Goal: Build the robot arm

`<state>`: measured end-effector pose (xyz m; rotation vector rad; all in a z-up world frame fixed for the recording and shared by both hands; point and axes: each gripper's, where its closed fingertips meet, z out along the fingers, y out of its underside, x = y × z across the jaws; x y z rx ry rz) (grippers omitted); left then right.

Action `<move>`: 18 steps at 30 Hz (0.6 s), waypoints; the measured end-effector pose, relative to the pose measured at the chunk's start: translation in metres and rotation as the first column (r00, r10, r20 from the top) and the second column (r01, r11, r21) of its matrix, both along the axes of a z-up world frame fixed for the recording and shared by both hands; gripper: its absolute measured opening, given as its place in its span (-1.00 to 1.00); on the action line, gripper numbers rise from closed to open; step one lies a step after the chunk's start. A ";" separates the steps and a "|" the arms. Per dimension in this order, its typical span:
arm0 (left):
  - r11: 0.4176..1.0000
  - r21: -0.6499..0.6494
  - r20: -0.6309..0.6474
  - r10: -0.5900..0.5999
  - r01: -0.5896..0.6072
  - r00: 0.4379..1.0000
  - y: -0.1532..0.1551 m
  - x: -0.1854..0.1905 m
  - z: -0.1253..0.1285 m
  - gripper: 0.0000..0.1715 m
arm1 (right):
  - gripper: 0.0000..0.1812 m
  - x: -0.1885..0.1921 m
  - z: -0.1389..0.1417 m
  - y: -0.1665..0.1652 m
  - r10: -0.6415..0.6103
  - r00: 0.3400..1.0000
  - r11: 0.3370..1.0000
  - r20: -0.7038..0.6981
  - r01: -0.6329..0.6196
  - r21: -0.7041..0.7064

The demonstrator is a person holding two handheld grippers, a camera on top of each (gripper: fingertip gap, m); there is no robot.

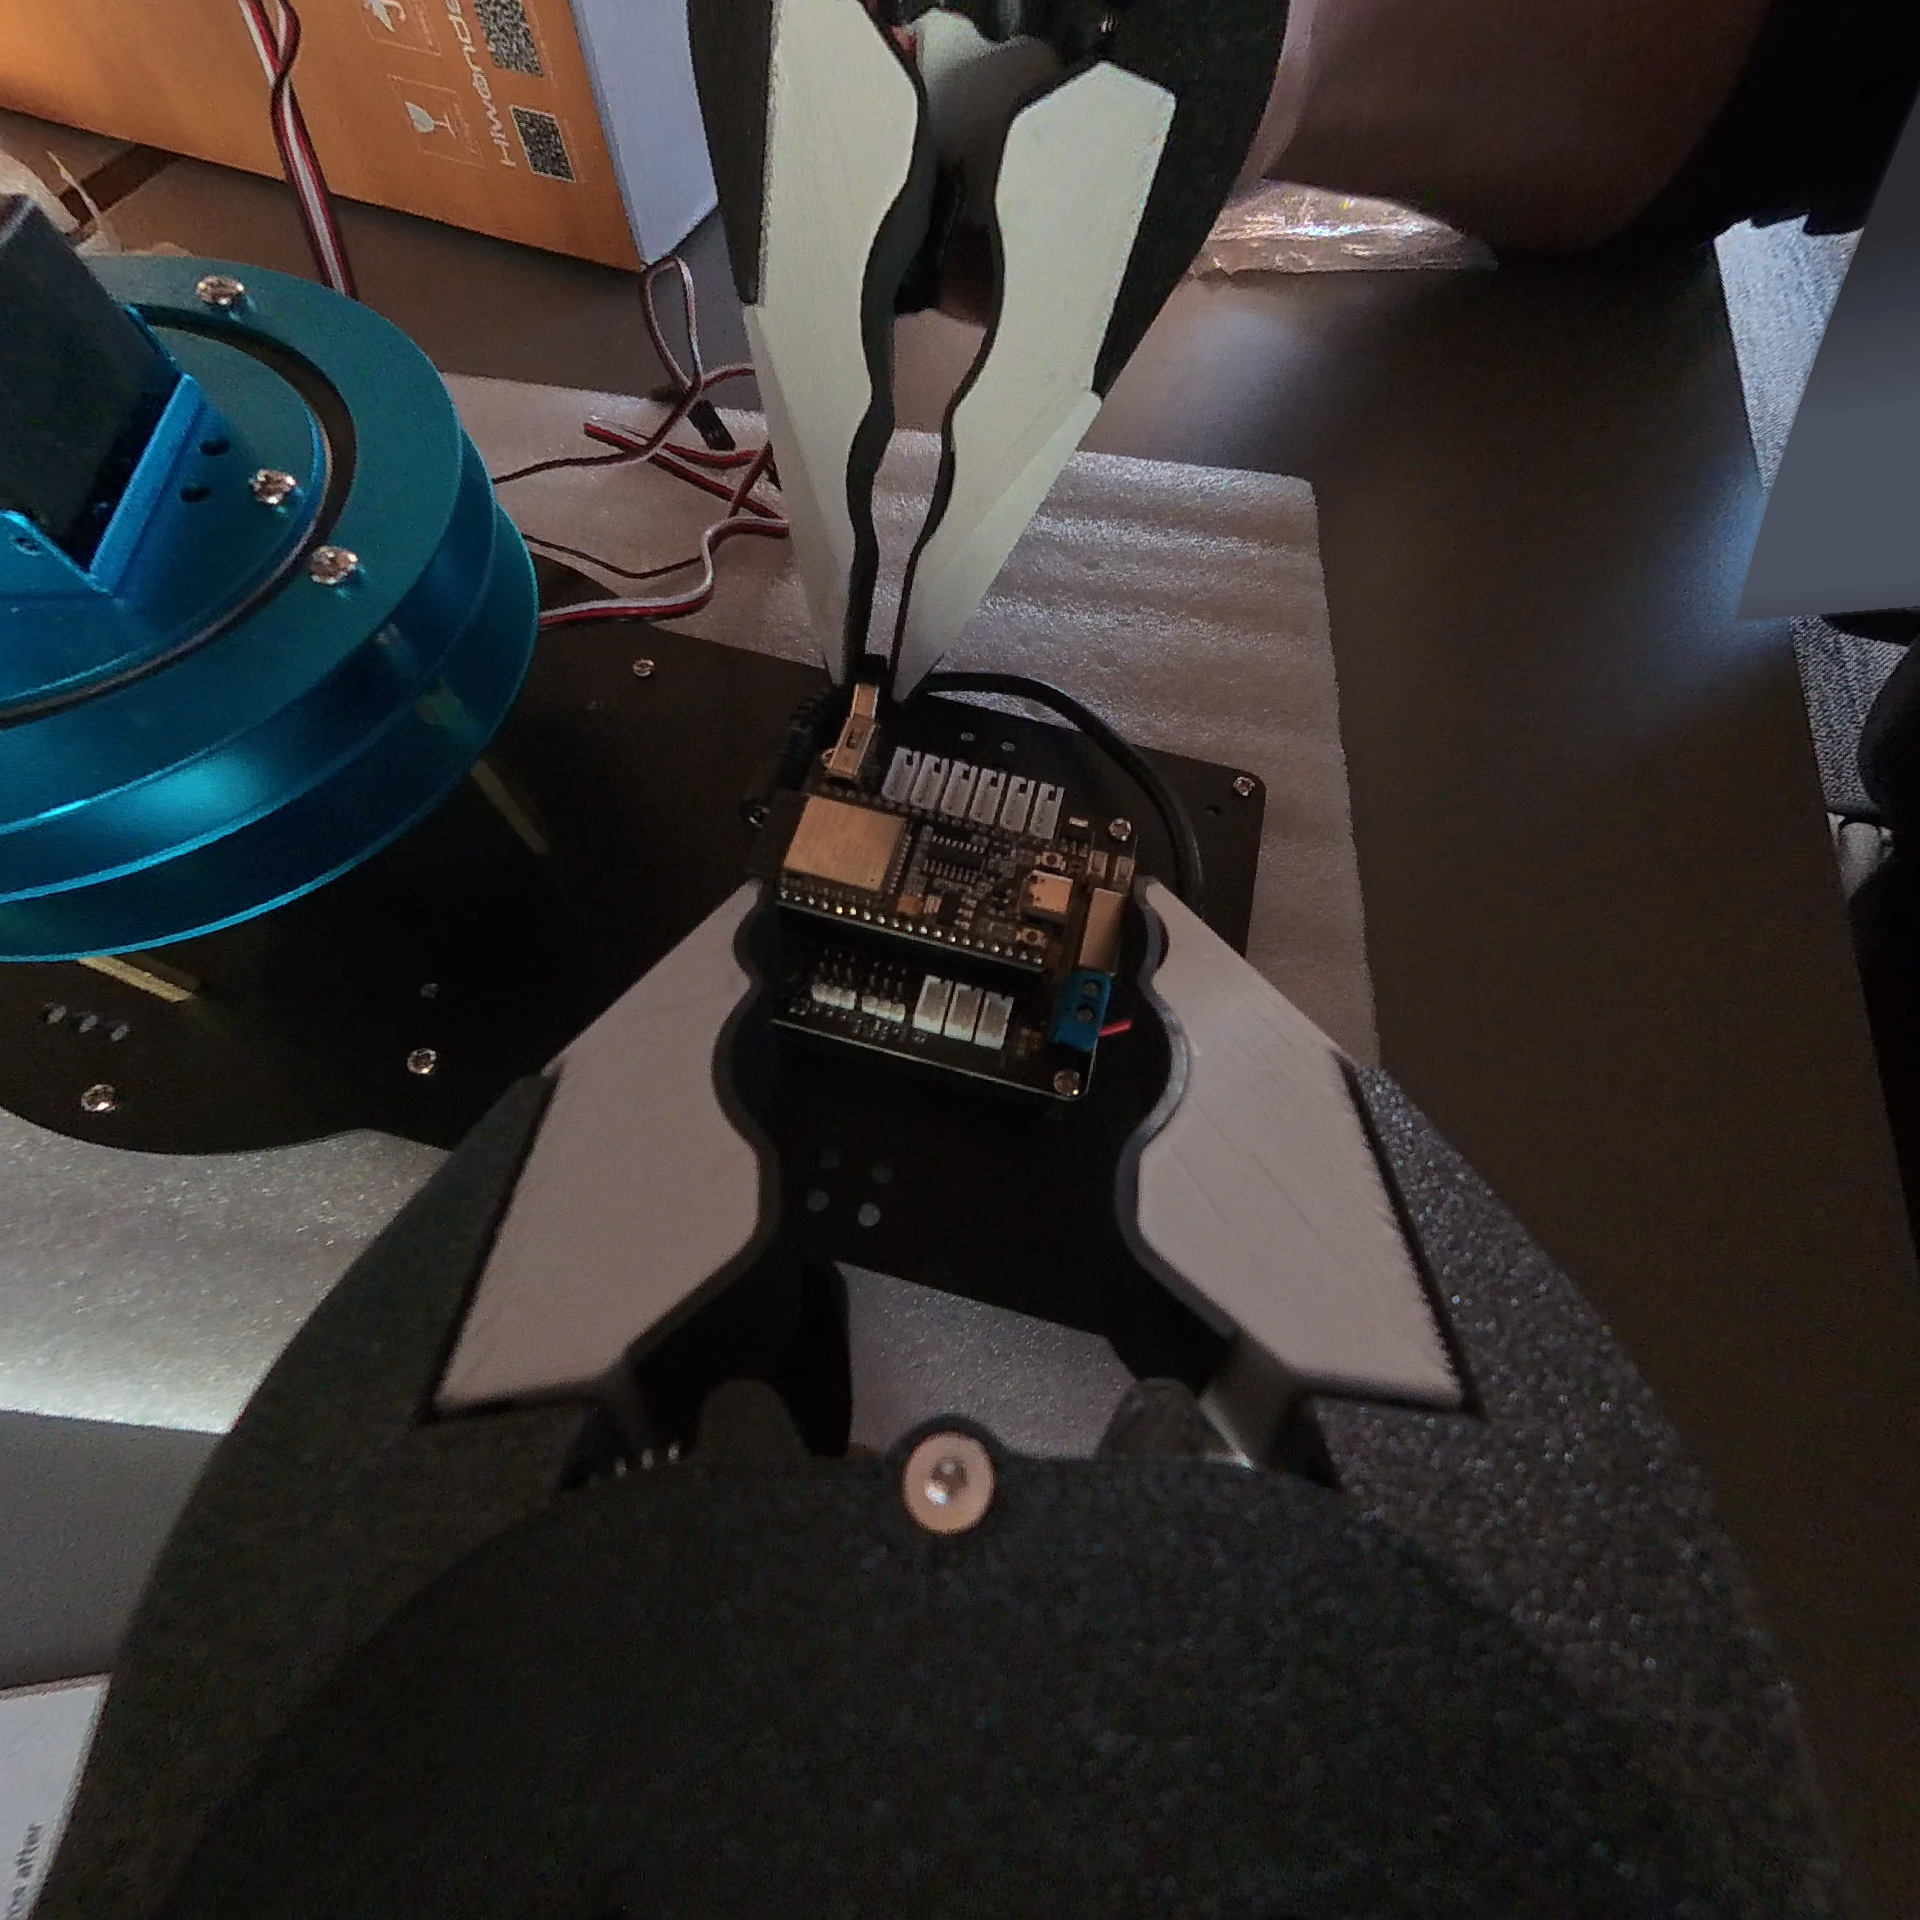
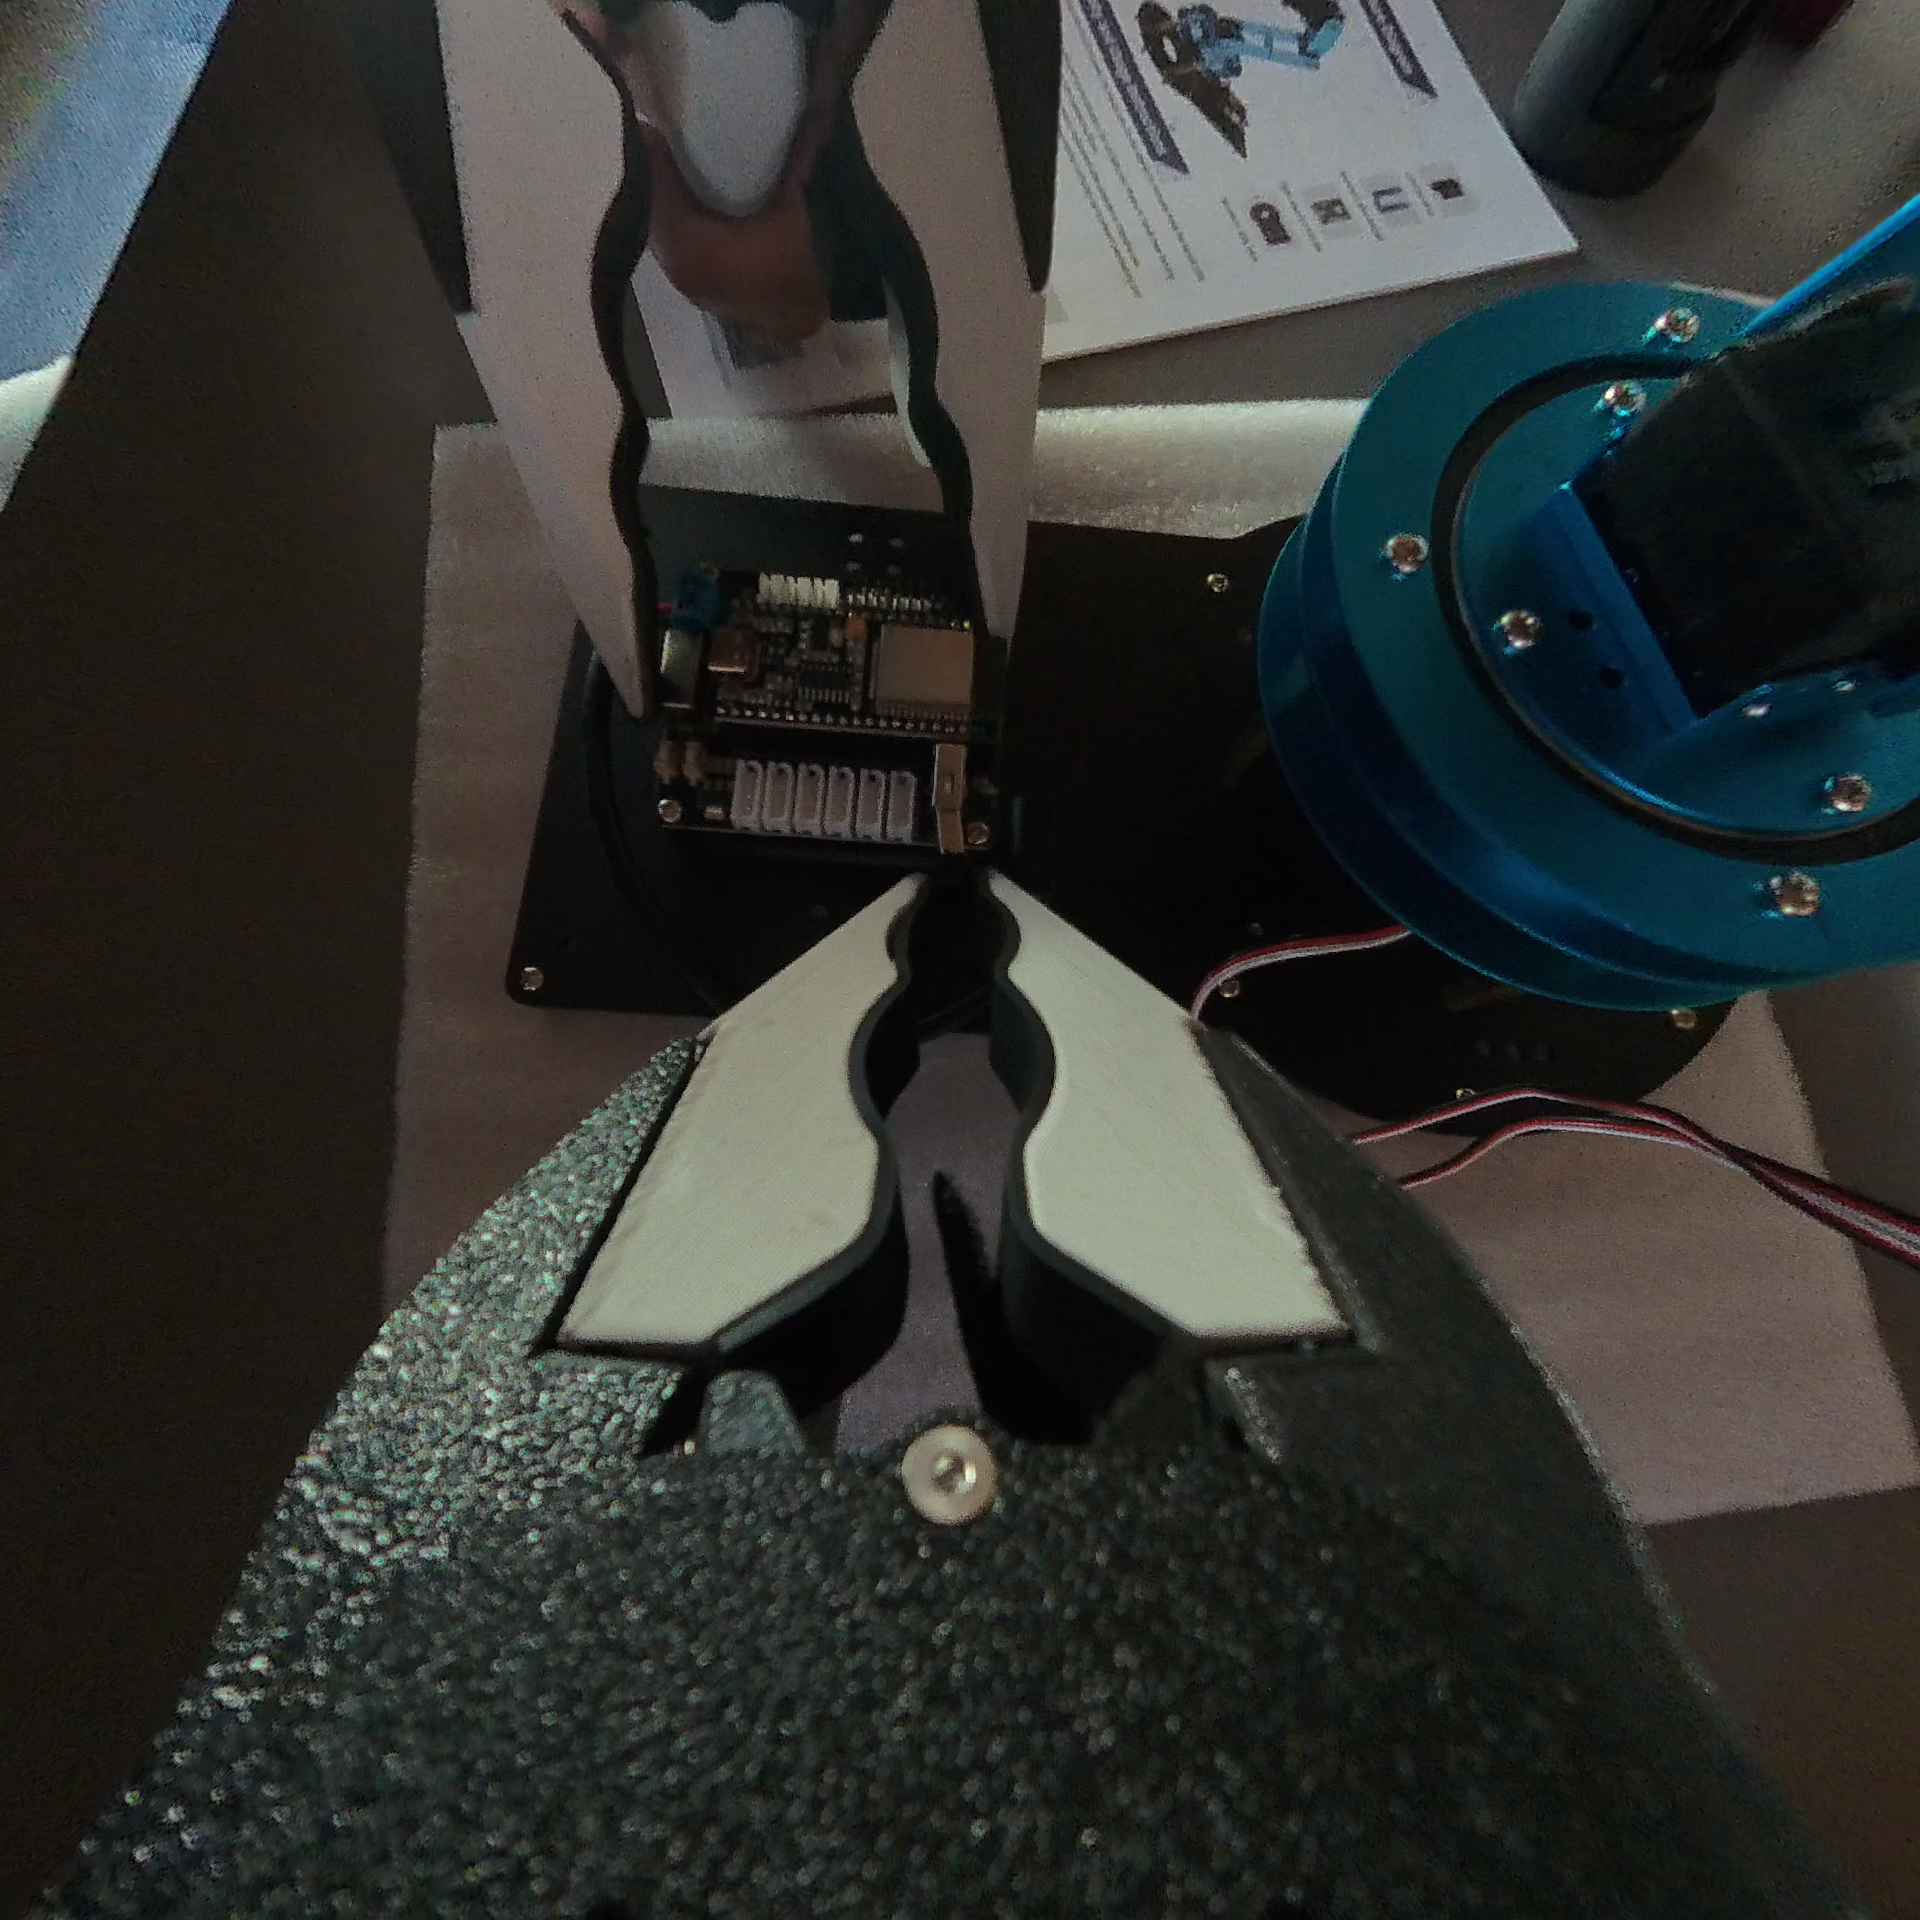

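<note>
A black circuit board [image 1: 940, 883] with white connectors is mounted on a black base plate [image 1: 312, 987]; it also shows in the right wrist view [image 2: 821, 707]. My left gripper [image 1: 951, 899] straddles the board, its fingertips [image 1: 748, 925] against both side edges. It shows from the far side in the right wrist view [image 2: 821, 665]. My right gripper [image 2: 956, 883] is almost closed, its tips pinching the end of a small metal switch [image 2: 948, 800] at the board's corner. The switch [image 1: 858, 727] and right gripper [image 1: 875, 675] also show in the left wrist view.
A blue round turntable base [image 1: 260, 644] stands on the plate beside the board, also in the right wrist view [image 2: 1558, 675]. Red-white-black servo wires [image 2: 1662, 1143] trail over a white foam sheet [image 1: 1195, 623]. An orange cardboard box [image 1: 364, 94] and a printed sheet [image 2: 1299, 156] lie further off. The gap from one gripper's tips to the other's is roughly 5 cm.
</note>
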<state>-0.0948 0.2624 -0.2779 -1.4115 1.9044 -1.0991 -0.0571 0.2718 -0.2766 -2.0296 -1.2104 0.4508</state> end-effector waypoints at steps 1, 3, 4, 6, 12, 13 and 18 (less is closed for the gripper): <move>1.000 0.000 0.000 0.001 -0.001 1.000 0.000 0.000 0.000 -0.24 | -0.96 0.000 0.000 0.000 -0.005 1.000 1.000 0.013 0.005 -0.001; 1.000 0.005 0.000 0.002 -0.002 1.000 0.000 0.000 0.000 -0.24 | -0.96 0.000 -0.001 0.000 -0.013 1.000 1.000 0.026 0.013 0.005; 1.000 0.008 -0.001 0.003 -0.003 1.000 0.000 0.000 0.000 -0.24 | -0.96 0.000 -0.001 -0.001 -0.020 1.000 1.000 0.019 0.020 -0.003; 1.000 0.009 -0.001 0.004 -0.004 1.000 0.000 0.000 0.000 -0.24 | -0.96 -0.001 -0.001 -0.002 -0.038 0.999 0.999 -0.008 0.038 -0.028; 1.000 0.012 -0.001 0.006 -0.006 1.000 0.000 0.000 -0.001 -0.24 | -0.96 -0.003 -0.003 -0.002 -0.097 0.995 0.995 -0.021 0.096 -0.039; 1.000 0.013 -0.001 0.006 -0.006 1.000 0.000 0.000 -0.001 -0.24 | -0.96 -0.003 -0.003 -0.002 -0.094 0.995 0.995 -0.032 0.093 -0.041; 1.000 0.014 0.000 0.008 -0.008 1.000 0.000 0.000 -0.001 -0.24 | -0.96 -0.003 -0.003 -0.002 -0.052 0.998 0.999 0.044 0.052 0.017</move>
